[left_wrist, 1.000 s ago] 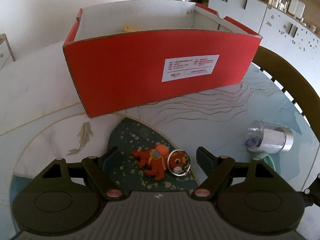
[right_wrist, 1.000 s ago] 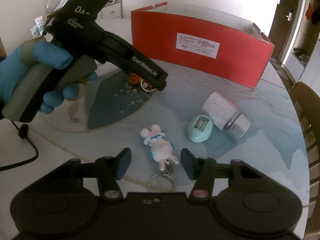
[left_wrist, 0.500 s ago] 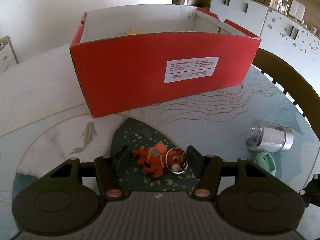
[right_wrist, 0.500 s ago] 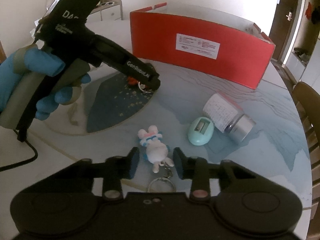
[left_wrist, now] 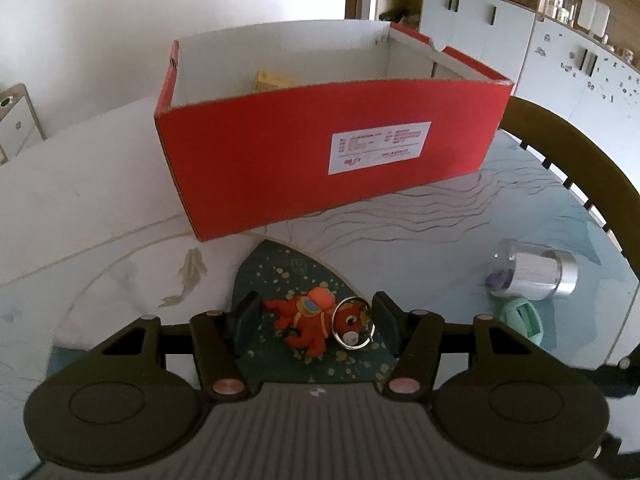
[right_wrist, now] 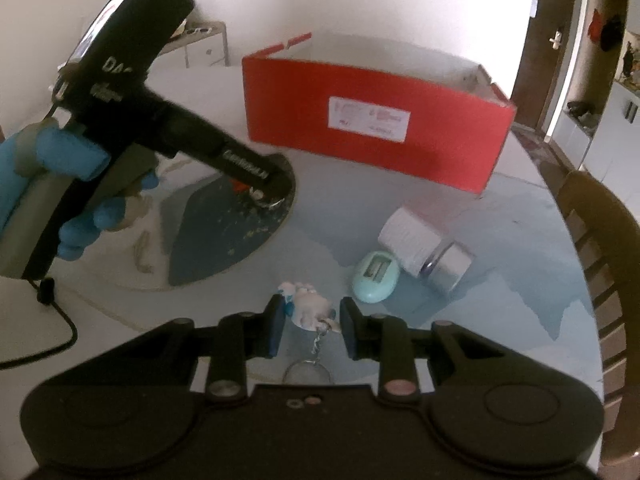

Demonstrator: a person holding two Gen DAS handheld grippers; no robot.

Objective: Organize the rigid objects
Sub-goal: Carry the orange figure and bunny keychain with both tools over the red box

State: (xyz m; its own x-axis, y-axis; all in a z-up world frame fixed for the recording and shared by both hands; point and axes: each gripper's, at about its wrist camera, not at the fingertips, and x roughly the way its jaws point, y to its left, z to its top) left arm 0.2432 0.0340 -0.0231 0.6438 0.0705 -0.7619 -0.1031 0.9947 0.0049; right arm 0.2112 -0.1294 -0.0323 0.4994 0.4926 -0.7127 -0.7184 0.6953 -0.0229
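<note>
Left gripper (left_wrist: pixel 316 318) lowered around the orange toy keychain (left_wrist: pixel 318 320), jaws narrowed from wide open but not yet touching it, small gaps on both sides. Right gripper (right_wrist: pixel 310 326) likewise brought close over the white-and-blue toy keychain (right_wrist: pixel 308 308), jaws almost closed on it, contact not clear to tell. Both toys lying on the surface (left_wrist: pixel 420 236), apparently about to be grasped and carried to the red box (left_wrist: pixel 320 156) just behind. Mint case (right_wrist: pixel 376 276) and silver-capped jar (right_wrist: pixel 424 248) lying together, not yet sorted. Glossy painted surface; white cabinets (left_wrist: pixel 560 60) and chair back (left_wrist: pixel 580 160) beyond.
</note>
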